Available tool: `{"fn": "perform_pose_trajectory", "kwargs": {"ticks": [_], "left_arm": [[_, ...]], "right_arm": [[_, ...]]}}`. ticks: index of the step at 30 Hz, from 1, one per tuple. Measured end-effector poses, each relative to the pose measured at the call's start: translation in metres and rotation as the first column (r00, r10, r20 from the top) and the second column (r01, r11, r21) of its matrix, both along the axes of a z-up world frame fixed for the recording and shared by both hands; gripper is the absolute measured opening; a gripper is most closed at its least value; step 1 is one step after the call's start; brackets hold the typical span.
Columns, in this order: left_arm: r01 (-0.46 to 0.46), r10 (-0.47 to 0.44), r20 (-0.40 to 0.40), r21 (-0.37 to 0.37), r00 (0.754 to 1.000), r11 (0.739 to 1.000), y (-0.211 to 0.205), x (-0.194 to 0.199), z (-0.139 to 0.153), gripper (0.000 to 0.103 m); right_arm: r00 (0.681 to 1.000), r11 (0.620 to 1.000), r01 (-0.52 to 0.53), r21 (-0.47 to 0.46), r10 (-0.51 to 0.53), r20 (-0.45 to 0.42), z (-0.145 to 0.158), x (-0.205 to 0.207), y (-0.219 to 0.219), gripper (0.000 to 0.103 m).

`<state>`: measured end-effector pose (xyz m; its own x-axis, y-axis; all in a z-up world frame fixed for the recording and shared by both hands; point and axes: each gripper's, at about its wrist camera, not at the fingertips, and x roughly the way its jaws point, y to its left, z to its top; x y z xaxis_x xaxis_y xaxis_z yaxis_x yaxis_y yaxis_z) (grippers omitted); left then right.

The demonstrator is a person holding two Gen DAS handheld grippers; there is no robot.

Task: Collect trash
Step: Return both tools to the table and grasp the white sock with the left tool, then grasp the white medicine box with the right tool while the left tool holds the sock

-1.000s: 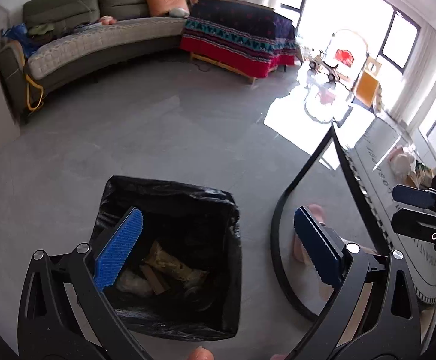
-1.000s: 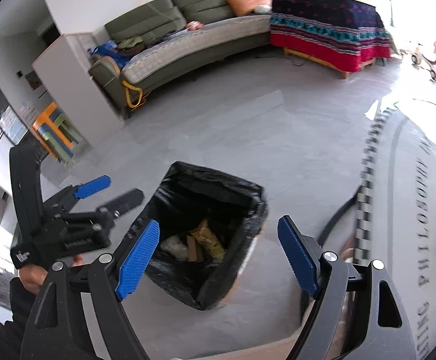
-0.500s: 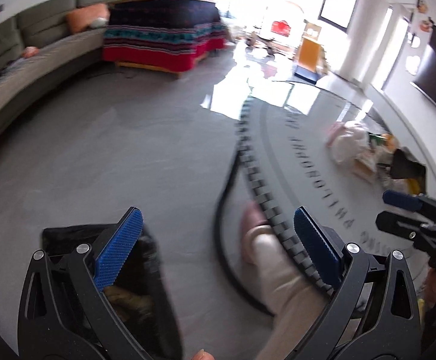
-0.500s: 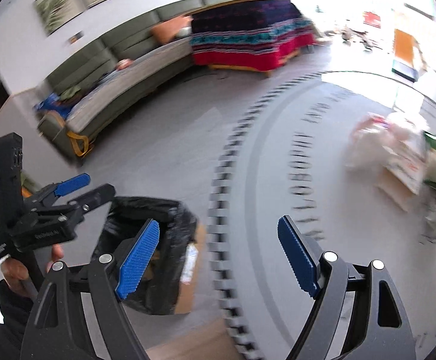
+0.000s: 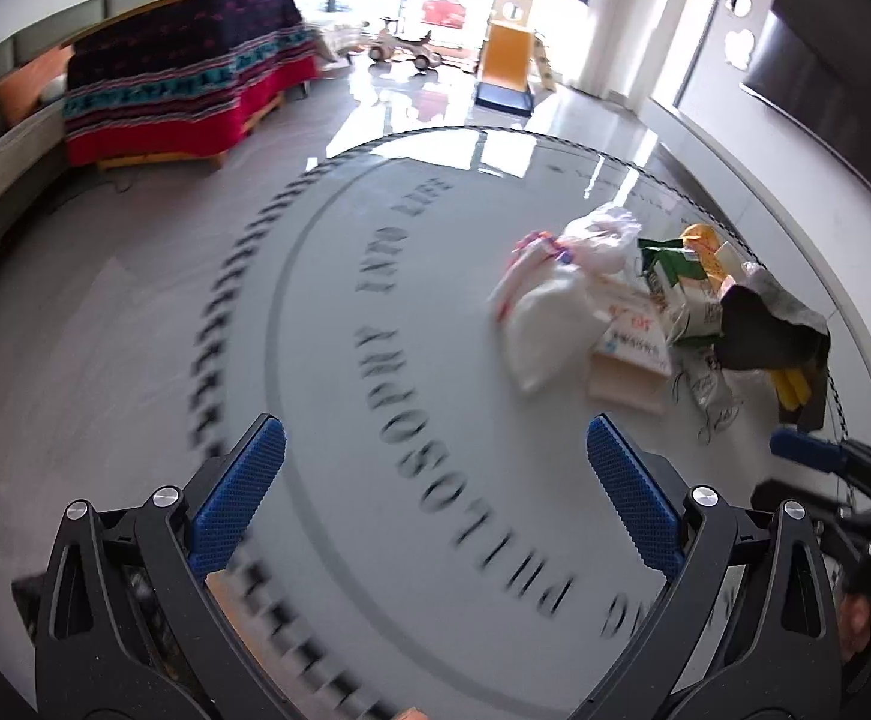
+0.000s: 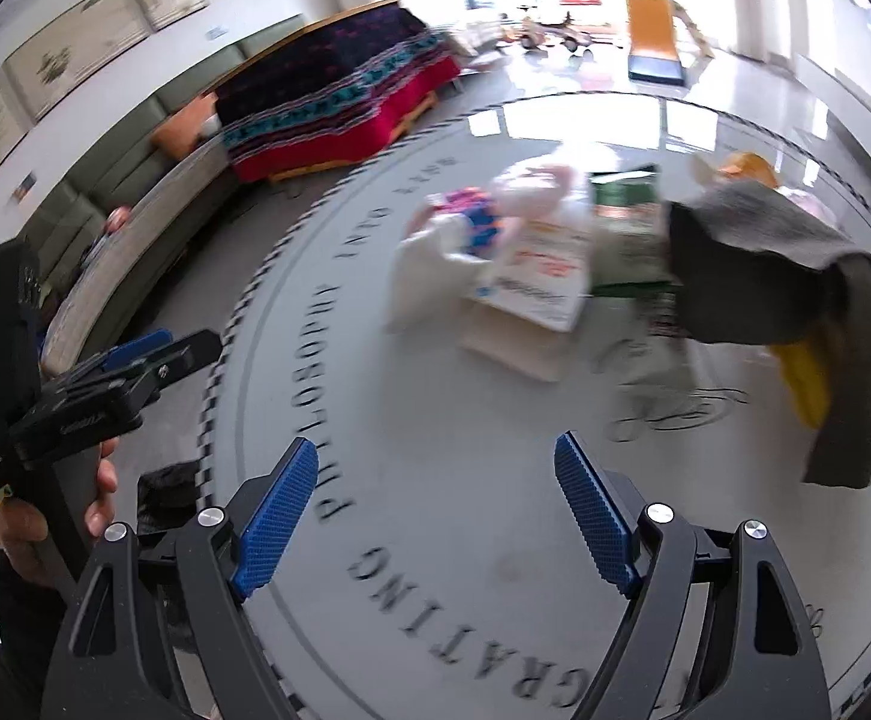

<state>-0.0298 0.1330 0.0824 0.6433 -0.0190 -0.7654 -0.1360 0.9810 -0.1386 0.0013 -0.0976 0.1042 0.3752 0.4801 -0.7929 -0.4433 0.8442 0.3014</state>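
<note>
A heap of trash lies on the round lettered table top (image 5: 411, 360): a white plastic bag (image 5: 546, 312), a flat printed carton (image 5: 627, 348), a green packet (image 5: 669, 264), a dark grey cloth (image 5: 765, 336) over something yellow (image 5: 792, 387). My left gripper (image 5: 435, 450) is open and empty, short of the heap and to its left. My right gripper (image 6: 435, 456) is open and empty too, with the white bag (image 6: 429, 276), carton (image 6: 537, 282) and grey cloth (image 6: 759, 276) beyond its tips. Only a corner of the black-lined bin (image 6: 168, 492) shows past the table's left edge.
A bed under a red and dark patterned blanket (image 5: 183, 84) and a green sofa (image 6: 135, 180) stand at the back left. A yellow toy slide (image 5: 507, 54) is by the bright windows. A dark screen (image 5: 825, 60) hangs on the right wall. A hand (image 6: 45, 516) holds the left gripper's handle.
Both views have swung from the black-lined bin on the floor over to the round table. The trash heap has come into view. Both pairs of jaws stayed wide apart.
</note>
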Motion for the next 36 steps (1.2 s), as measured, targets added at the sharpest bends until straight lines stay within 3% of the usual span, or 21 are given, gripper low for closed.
{"fn": "perform_pose_trajectory", "kwargs": {"ticks": [7,12,13,14,15,17,20,22,23,24,32,36], "left_arm": [[0.018,-0.017,-0.049,0.008,0.999,1.000,-0.035,0.078,-0.018,0.098],[0.006,-0.006,-0.072,-0.001,0.997,1.000,-0.046,0.113,-0.036,0.096],[0.001,-0.001,-0.076,0.008,0.997,1.000,-0.047,0.116,-0.038,0.091],[-0.006,0.008,-0.083,0.022,0.996,1.000,-0.049,0.121,-0.042,0.069],[-0.012,0.014,-0.105,0.019,0.994,1.000,-0.049,0.127,-0.049,0.055],[-0.015,0.011,-0.163,-0.024,0.987,1.000,-0.046,0.136,-0.063,0.050],[-0.009,0.012,-0.148,0.020,0.989,1.000,-0.048,0.137,-0.069,0.050],[0.007,-0.002,-0.121,0.043,0.993,0.999,-0.048,0.133,-0.069,0.034],[0.016,-0.012,-0.109,0.029,0.994,0.999,-0.044,0.130,-0.069,0.023],[0.021,-0.021,-0.103,0.001,0.994,1.000,-0.040,0.126,-0.068,0.019],[0.029,-0.032,-0.069,-0.041,0.997,0.999,-0.008,0.081,-0.053,0.018],[0.029,-0.032,-0.063,-0.043,0.997,0.999,0.004,0.071,-0.050,0.018]], "right_arm": [[0.998,0.999,0.043,0.014,-0.043,-0.048,-0.018,0.022,-0.020,0.082],[0.998,0.999,0.039,0.013,-0.038,-0.053,-0.025,0.030,-0.025,0.082],[0.998,0.999,0.037,0.018,-0.036,-0.056,-0.026,0.031,-0.025,0.082],[0.998,0.999,0.035,0.019,-0.034,-0.058,-0.026,0.033,-0.024,0.082],[0.998,0.999,0.034,0.020,-0.033,-0.059,-0.028,0.034,-0.024,0.082],[0.998,0.999,0.029,0.024,-0.027,-0.063,-0.030,0.037,-0.021,0.082],[0.997,0.999,0.029,0.030,-0.027,-0.067,-0.031,0.041,-0.016,0.082],[0.997,0.999,0.037,0.033,-0.035,-0.074,-0.032,0.046,-0.011,0.082],[0.996,0.998,0.045,0.035,-0.042,-0.081,-0.033,0.050,-0.008,0.082],[0.995,0.998,0.054,0.039,-0.051,-0.091,-0.034,0.053,-0.003,0.082],[0.963,0.976,0.213,-0.031,-0.215,-0.162,-0.053,0.089,0.037,0.082],[0.932,0.941,0.328,-0.080,-0.337,-0.135,-0.061,0.106,0.052,0.083]]}}
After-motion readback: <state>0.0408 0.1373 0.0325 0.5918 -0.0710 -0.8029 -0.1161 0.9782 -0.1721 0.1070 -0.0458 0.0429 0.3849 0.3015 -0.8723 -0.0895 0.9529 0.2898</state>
